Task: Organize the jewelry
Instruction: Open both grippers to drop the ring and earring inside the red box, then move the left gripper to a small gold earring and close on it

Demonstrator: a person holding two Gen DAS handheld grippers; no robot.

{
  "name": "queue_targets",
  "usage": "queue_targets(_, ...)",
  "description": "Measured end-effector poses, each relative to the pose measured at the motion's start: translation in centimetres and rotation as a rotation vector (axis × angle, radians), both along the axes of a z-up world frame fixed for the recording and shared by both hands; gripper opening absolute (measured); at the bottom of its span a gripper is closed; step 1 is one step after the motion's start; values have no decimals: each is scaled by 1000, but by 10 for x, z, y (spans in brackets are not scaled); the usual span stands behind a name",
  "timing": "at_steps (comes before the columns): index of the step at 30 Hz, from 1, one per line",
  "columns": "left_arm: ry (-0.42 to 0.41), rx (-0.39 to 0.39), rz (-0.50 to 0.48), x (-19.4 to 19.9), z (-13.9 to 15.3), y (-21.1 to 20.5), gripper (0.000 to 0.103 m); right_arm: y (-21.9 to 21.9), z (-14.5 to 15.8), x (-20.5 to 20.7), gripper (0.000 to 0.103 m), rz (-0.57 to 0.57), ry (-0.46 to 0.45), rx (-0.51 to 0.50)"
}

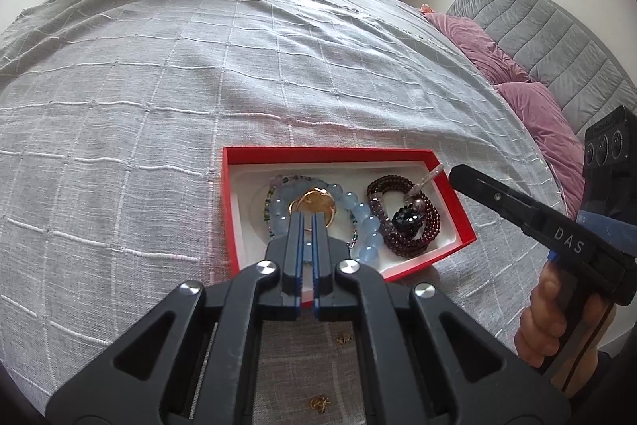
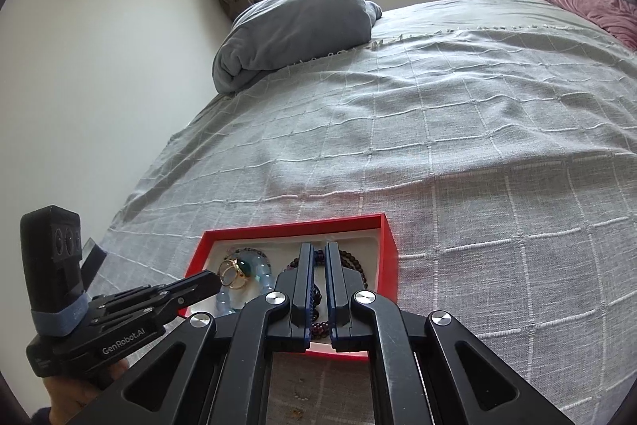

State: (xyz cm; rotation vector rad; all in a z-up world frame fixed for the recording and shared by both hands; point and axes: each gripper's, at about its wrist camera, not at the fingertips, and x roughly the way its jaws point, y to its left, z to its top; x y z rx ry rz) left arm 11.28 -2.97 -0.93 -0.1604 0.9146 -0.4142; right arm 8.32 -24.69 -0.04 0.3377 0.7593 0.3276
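A red box (image 1: 229, 210) with a white lining lies on the grey bed cover. In it are a light blue bead bracelet (image 1: 364, 216), a dark red bead bracelet (image 1: 428, 222) and a gold ring piece (image 1: 318, 202). My left gripper (image 1: 306, 216) is nearly shut on the gold ring piece and holds it over the blue bracelet; this shows in the right wrist view too (image 2: 233, 273). My right gripper (image 2: 317, 249) is over the box (image 2: 392, 257), fingers narrowly apart above the dark red bracelet (image 2: 350, 257), holding nothing that I can see.
Small gold pieces (image 1: 320, 403) lie on the cover in front of the box, one more (image 1: 344, 337) nearer it. A folded grey duvet (image 2: 298, 26) is at the far end. Pink pillows (image 1: 529, 114) and a grey headboard are to the right.
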Motion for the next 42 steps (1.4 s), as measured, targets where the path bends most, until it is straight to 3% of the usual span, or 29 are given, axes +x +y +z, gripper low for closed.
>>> queue_targets(15,2,-37,35,-14,10,30,5,-8,8,-10,7,-6,20,51)
queue_targets(21,4,-31,34,-21,11,39,6,-12,12,-20,13,-16,28,55)
queue_targets(26,19,-27,22,-29,9,40,19,-14,8,-29,18,-20,55,54)
queue_targets(33,58,22,5,-35,-1,35,19,-11,3,-37,27,-28,89,32)
queue_targets(42,105,32,-54,-50,-9,26,20,-4,-11,-49,29,-8,153,-2)
